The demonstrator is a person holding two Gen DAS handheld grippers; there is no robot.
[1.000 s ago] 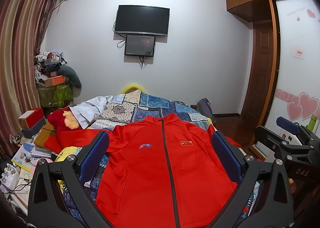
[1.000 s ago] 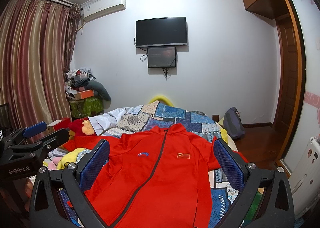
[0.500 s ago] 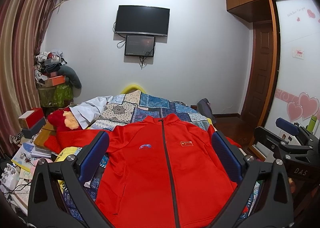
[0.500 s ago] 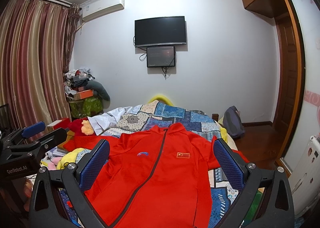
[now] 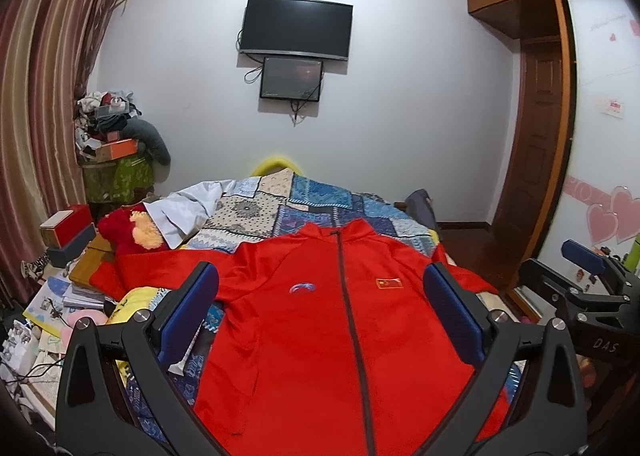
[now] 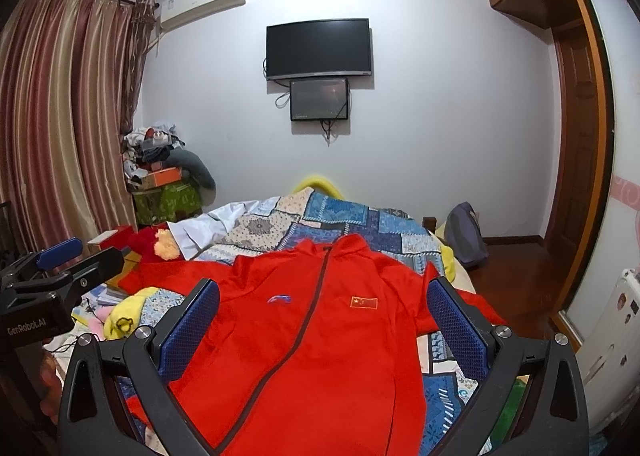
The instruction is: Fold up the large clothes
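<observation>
A red zip-up jacket (image 5: 320, 328) lies flat, front side up, on the patchwork bedspread (image 5: 280, 212); it also shows in the right wrist view (image 6: 320, 328). Its sleeves spread left and right, its collar points to the far wall. My left gripper (image 5: 320, 312) is open and empty, held above the jacket's chest. My right gripper (image 6: 324, 320) is open and empty, above the jacket too. The right gripper shows at the right edge of the left wrist view (image 5: 584, 276); the left gripper shows at the left edge of the right wrist view (image 6: 60, 268).
A red plush toy (image 5: 132, 228) and a white garment (image 5: 188, 208) lie on the bed's left. Books and boxes (image 5: 68, 240) pile left of the bed. A bag (image 6: 466, 236) and a wooden door (image 6: 576, 160) stand right. A TV (image 5: 296, 28) hangs on the far wall.
The right gripper has drifted slightly, so its view shifted a little; the left gripper and the jacket have not visibly moved.
</observation>
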